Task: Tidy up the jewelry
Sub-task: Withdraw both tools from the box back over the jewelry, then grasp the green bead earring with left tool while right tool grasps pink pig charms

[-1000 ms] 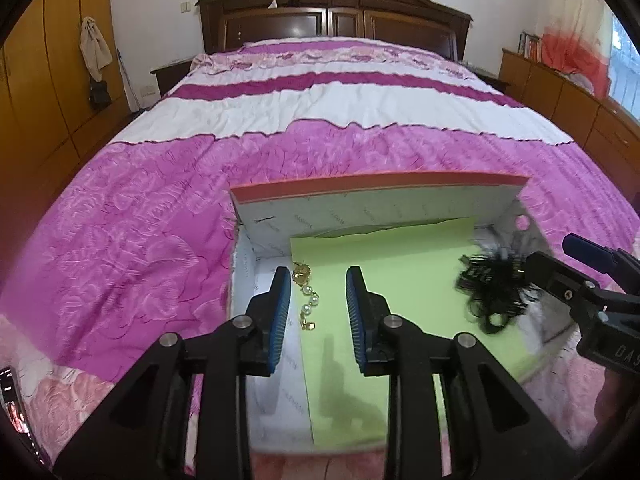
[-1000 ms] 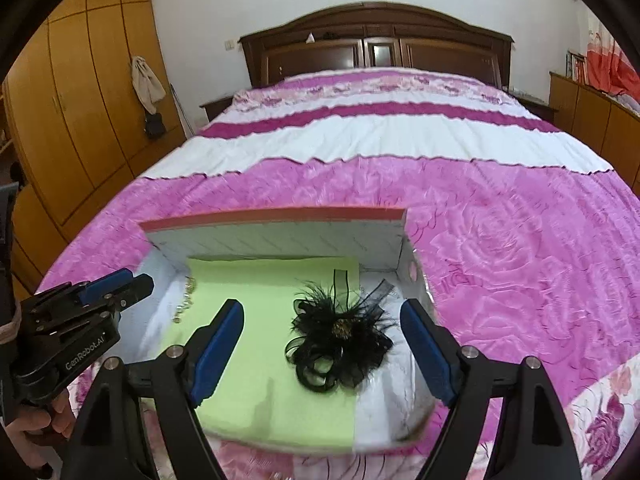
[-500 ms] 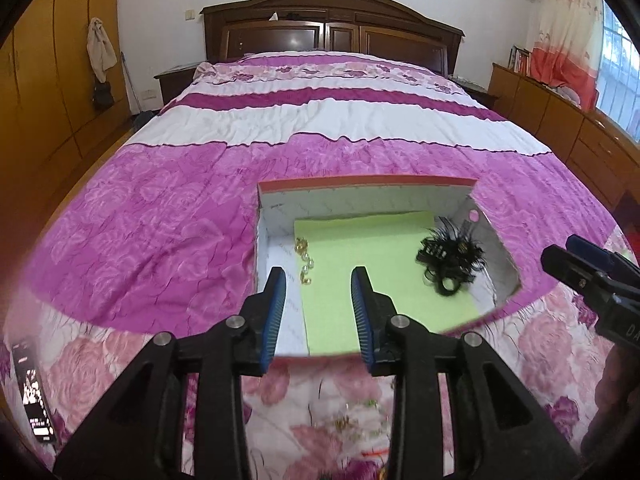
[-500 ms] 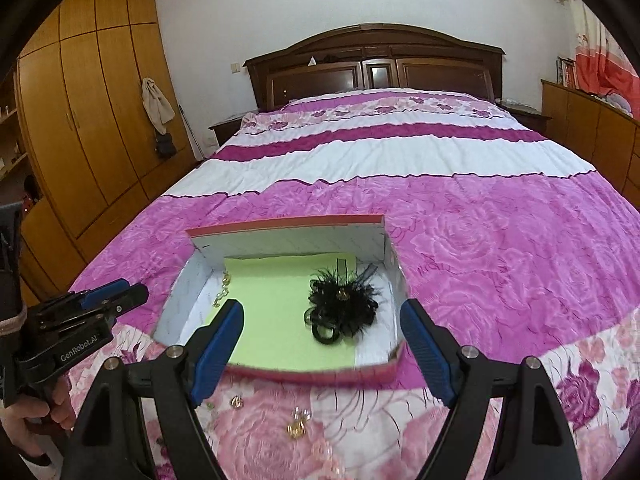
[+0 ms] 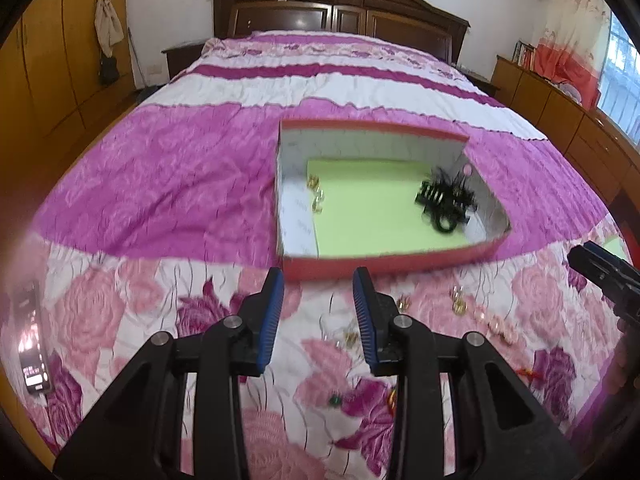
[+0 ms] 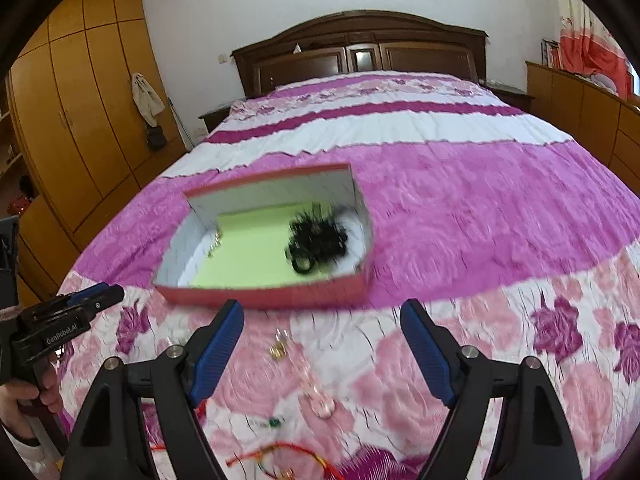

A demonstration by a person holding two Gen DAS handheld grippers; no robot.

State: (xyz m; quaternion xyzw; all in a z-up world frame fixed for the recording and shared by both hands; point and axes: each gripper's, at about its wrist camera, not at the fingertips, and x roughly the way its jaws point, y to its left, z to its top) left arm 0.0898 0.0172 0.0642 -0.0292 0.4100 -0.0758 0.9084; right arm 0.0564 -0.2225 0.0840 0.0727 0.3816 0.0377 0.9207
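With the red box point(image 6: 264, 292) holding two pieces, both the left gripper point(image 5: 318, 312) and the right gripper point(image 6: 322, 354) hover open and empty over the loose jewelry point(image 6: 279, 346) on the bedspread point(image 6: 480, 340), so the next move looks like a pick-up there

Readable text, one item: on the side of your left gripper point(image 6: 76, 308), seen from the right wrist camera, white lettering reads "GenRobot.AI". Faint printing on the box's point(image 5: 296, 216) white inner wall is too blurred for you to read.
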